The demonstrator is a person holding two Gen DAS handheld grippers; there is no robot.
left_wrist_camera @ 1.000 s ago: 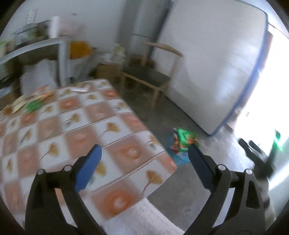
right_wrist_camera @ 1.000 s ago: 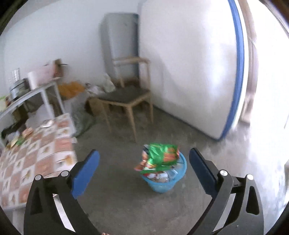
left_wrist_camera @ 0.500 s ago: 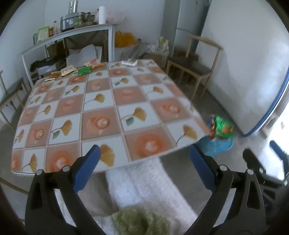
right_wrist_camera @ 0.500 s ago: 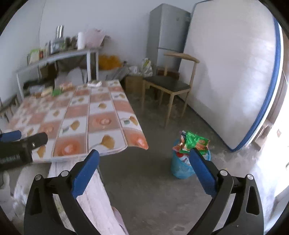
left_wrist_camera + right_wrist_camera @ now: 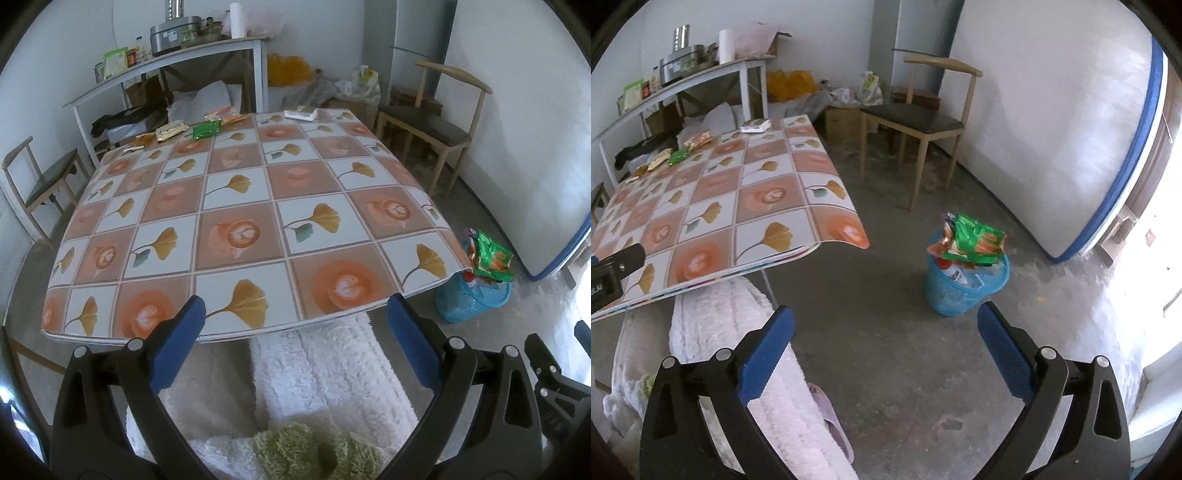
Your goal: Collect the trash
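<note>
Claws were both spread wide and empty: the left claw [image 5: 291,325] hung over the counter's [image 5: 258,206] near edge, the right claw [image 5: 884,334] over bare floor. Wrappers [image 5: 192,127] lay along the counter's far edge. A blue trash basket [image 5: 964,288], heaped with packets, stood on the floor beside the counter's corner.

A lived-in home, its dining corner doubling as storage; a table [image 5: 258,206] under a ginkgo-leaf checked cloth fills the frame's centre; wooden chairs [image 5: 436,125] stand at right and far left; a grey fridge [image 5: 417,44] rises at upper right beside a leaning mattress [image 5: 1052,129]; the shelf [image 5: 177,59] at upper left carries a steel pot and jars; bags clutter the concrete floor [image 5: 894,332].
</note>
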